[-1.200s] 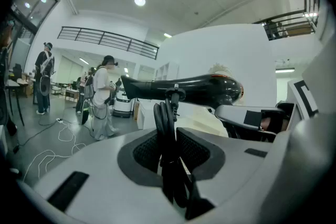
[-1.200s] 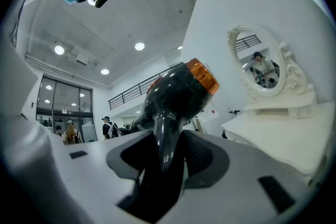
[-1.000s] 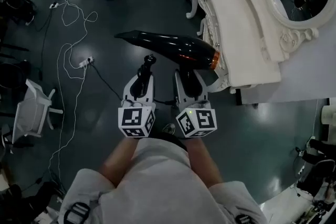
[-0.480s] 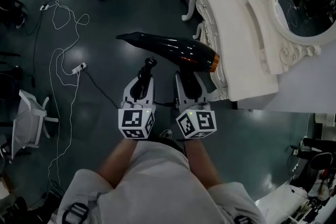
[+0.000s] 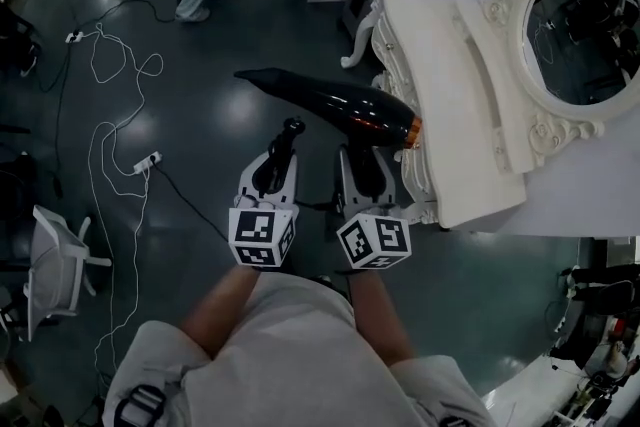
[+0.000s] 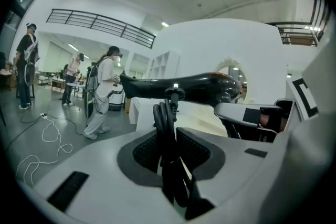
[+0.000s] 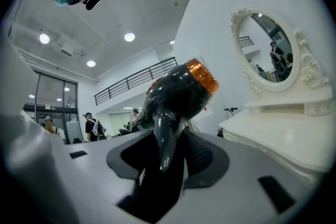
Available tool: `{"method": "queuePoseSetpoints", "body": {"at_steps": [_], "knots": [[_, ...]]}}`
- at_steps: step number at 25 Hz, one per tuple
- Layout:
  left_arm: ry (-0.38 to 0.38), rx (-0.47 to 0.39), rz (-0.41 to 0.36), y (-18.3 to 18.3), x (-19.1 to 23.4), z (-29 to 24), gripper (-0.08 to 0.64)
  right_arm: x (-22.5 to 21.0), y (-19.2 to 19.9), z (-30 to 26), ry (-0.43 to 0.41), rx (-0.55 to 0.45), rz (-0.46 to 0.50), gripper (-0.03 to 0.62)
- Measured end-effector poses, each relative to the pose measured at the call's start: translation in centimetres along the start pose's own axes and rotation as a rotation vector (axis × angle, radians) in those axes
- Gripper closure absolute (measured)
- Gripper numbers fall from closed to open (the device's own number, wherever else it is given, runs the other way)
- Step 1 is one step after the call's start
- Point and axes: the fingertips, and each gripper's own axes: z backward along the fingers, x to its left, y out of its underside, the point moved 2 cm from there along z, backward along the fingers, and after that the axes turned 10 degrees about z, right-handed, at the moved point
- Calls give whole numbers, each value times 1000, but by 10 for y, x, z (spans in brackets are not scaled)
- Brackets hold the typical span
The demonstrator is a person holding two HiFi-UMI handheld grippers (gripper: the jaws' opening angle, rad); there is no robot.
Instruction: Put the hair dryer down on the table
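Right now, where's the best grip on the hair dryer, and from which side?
The handle of the hair dryer, from underneath, as the right gripper has it. It hangs narrow beneath the thick horizontal barrel, which is probably too wide for the jaws. The left gripper holds the coiled cord.

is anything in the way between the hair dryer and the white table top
Nothing visible. The hair dryer, held by its handle in the right hand-held gripper, hangs over the floor with its orange end at the table's edge. The table top looks bare; the mirror stands at its far side.
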Motion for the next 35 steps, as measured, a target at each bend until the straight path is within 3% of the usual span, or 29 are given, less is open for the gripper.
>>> {"method": "queuePoseSetpoints", "body": {"at_steps": [8,16,25,35], "knots": [[55,15,-11,-24,38,-33,483,12,3,-48,52,-13,-17,405],[92,54,3,-24,34,-82,483,-28,3,-79,113,0,-31,405],[120,78,-37,-46,18,-189,483,-104,-10,-149,150,-26,-73,405],[223,178,-68,-32,-56,-318,483,-242,-22,-175,310,-35,-135,405]]}}
